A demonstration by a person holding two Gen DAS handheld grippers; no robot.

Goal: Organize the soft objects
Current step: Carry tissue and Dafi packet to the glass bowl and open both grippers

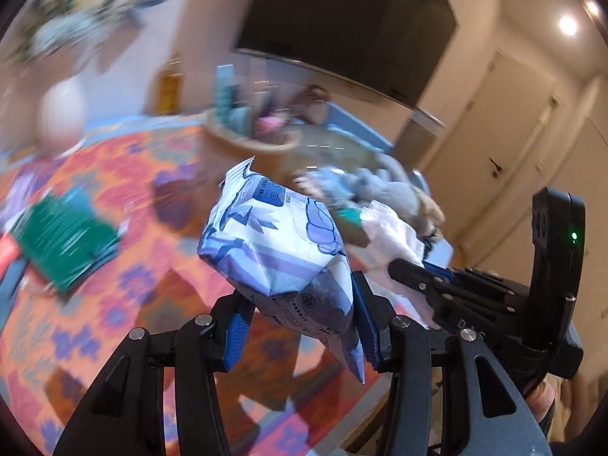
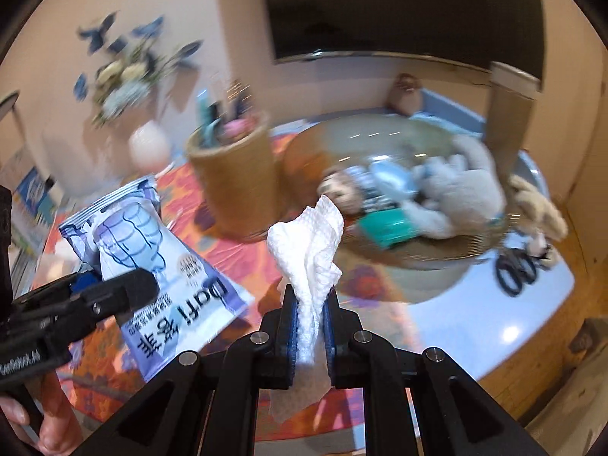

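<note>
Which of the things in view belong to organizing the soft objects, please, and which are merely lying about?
Job in hand:
blue-and-white soft plastic pack, in the left hand-held gripper
white crumpled paper towel, in the right hand-held gripper
plush toys

Lying about:
black scissors
green booklet
white vase

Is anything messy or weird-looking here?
A little. A tan plush toy hangs over the rim of the big bowl instead of lying inside with the others. Black scissors lie loose beside the bowl. The blue packet in the left claw looks crumpled; the right claw pinches a white tissue.
</note>
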